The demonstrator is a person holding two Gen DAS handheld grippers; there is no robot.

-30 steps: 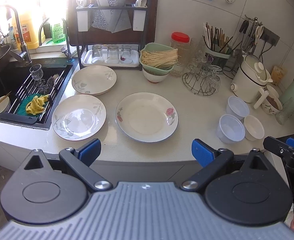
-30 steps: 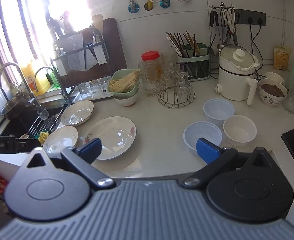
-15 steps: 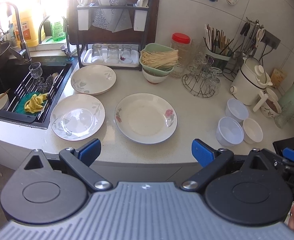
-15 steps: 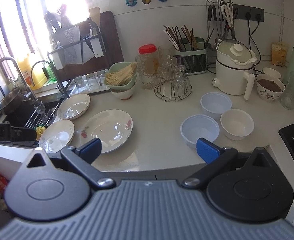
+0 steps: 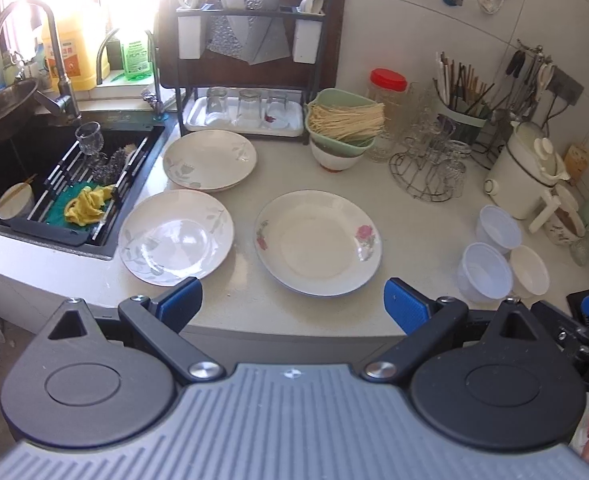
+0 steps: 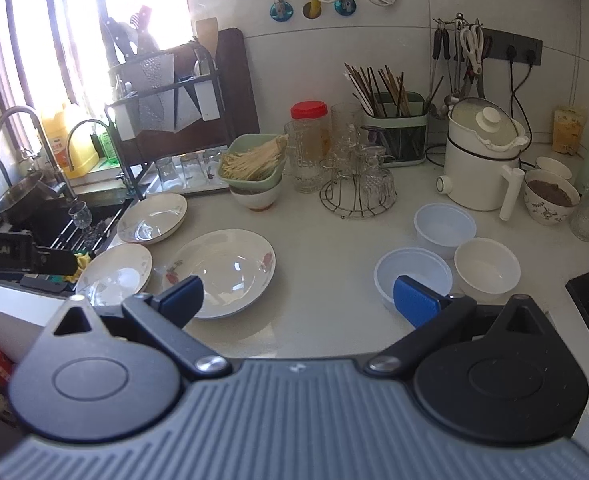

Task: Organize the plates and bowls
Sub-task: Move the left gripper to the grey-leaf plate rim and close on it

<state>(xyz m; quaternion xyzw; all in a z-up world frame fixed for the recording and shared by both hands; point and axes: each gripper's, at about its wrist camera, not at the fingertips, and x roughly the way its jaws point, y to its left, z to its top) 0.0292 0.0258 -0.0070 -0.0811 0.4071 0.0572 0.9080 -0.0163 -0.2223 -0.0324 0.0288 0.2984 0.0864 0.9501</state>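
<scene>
Three plates lie on the counter (image 5: 414,216): a rose plate (image 5: 318,242) in the middle, a leaf plate (image 5: 176,238) just left of it by the sink (image 5: 26,160), and a rear plate (image 5: 209,159) behind that one. Three bowls cluster at the right: two translucent bowls (image 6: 412,276) (image 6: 444,225) and one white bowl (image 6: 487,265).

The left gripper (image 5: 293,305) hangs above the counter edge, jaws wide apart and empty, with the rose plate just ahead of it. The right gripper (image 6: 297,300) is likewise spread and empty; the rose plate sits beyond its left finger, the nearest translucent bowl beyond its right finger.
</scene>
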